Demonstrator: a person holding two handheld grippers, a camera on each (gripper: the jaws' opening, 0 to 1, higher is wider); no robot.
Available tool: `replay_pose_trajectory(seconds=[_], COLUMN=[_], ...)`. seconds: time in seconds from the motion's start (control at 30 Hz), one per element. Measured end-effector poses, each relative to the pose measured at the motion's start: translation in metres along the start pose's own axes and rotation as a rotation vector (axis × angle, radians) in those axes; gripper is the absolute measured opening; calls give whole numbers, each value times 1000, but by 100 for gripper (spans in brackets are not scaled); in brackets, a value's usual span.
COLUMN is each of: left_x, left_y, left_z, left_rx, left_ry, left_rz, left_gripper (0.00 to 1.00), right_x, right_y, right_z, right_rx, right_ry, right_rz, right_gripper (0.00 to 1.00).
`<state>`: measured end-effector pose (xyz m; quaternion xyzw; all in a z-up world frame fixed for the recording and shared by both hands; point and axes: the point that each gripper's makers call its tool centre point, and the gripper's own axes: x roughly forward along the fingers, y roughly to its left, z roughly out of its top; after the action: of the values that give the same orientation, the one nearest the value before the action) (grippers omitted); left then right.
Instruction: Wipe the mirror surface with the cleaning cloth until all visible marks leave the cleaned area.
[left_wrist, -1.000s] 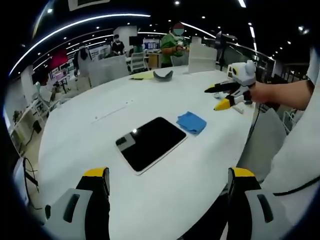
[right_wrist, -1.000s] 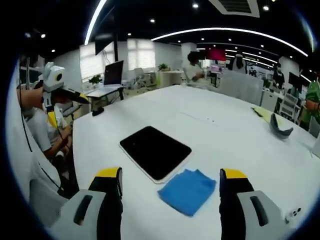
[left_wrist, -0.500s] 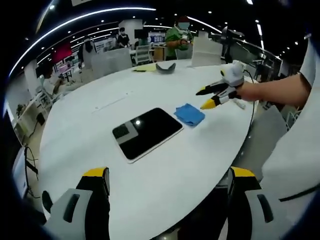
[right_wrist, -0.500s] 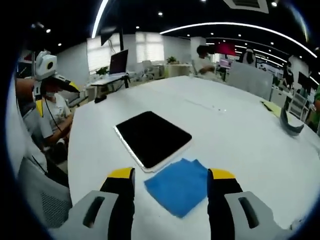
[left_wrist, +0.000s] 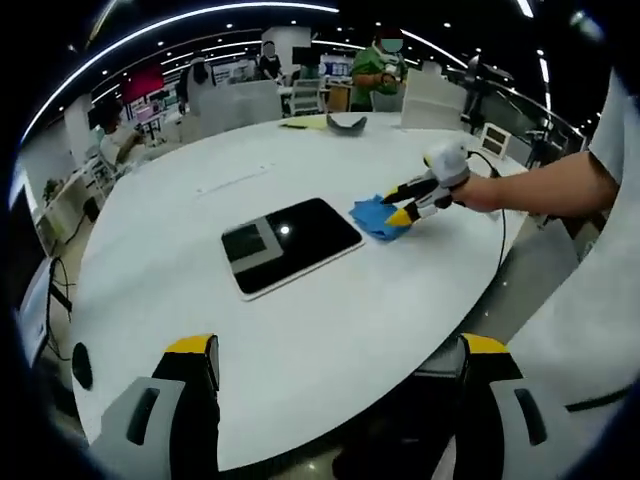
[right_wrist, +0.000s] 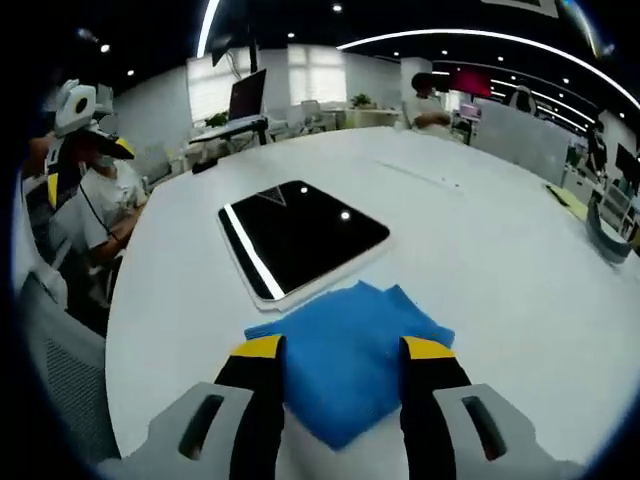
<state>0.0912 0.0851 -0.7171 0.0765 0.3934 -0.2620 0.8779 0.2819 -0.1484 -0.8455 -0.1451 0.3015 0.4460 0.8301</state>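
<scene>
The mirror (left_wrist: 290, 243) is a dark rectangular slab with a white rim, lying flat on the round white table (left_wrist: 300, 340). A blue cleaning cloth (left_wrist: 375, 216) lies beside its far right corner. My left gripper (left_wrist: 335, 350) hangs open over the near table edge, well short of the mirror, with nothing between its jaws. My right gripper (left_wrist: 400, 205), held by a hand, reaches in from the right with its tips at the cloth. In the right gripper view the cloth (right_wrist: 350, 315) lies between the jaws of the right gripper (right_wrist: 343, 350), which stand apart, and the mirror (right_wrist: 300, 238) is just beyond.
A grey curved object (left_wrist: 345, 122) and a yellow sheet (left_wrist: 300, 122) lie at the table's far side. Several people stand or sit beyond the table. A seated person (right_wrist: 100, 225) is near the table edge, by my left gripper (right_wrist: 87, 166).
My right gripper has come down to the cloth and its jaws have narrowed around it. My left gripper has drawn back, so more of the table shows.
</scene>
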Motion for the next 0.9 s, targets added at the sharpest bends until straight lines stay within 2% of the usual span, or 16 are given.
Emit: replay_pose_trajectory(seconds=[0.07, 0.1, 0.13, 0.27, 0.43, 0.8, 0.83, 0.9], left_x=[0, 1, 2, 4, 7, 16, 17, 20], left_y=[-2, -4, -8, -14, -21, -27, -27, -26], left_z=[-3, -5, -7, -7, -3, 0, 1, 3], left_rx=[-1, -4, -8, -8, 3, 32, 29, 32], left_ry=[5, 11, 19, 27, 23, 21, 18, 15], left_rz=[6, 7, 4, 8, 8, -12, -13, -17], left_gripper=[99, 99, 99, 99, 99, 99, 99, 99], right_x=[3, 2, 2, 0, -1, 0, 0, -2], right_y=[0, -4, -2, 1, 0, -1, -1, -5], right_z=[-12, -3, -5, -7, -7, -7, -7, -8], right_rx=[-22, -18, 26, -52, -44, -40, -38, -32], right_ry=[37, -42, -42, -53, -92, -121, -124, -127], right_rz=[-4, -26, -18, -26, -21, -29, -30, -38], right_gripper=[38, 37, 37, 38, 38, 35, 32, 20])
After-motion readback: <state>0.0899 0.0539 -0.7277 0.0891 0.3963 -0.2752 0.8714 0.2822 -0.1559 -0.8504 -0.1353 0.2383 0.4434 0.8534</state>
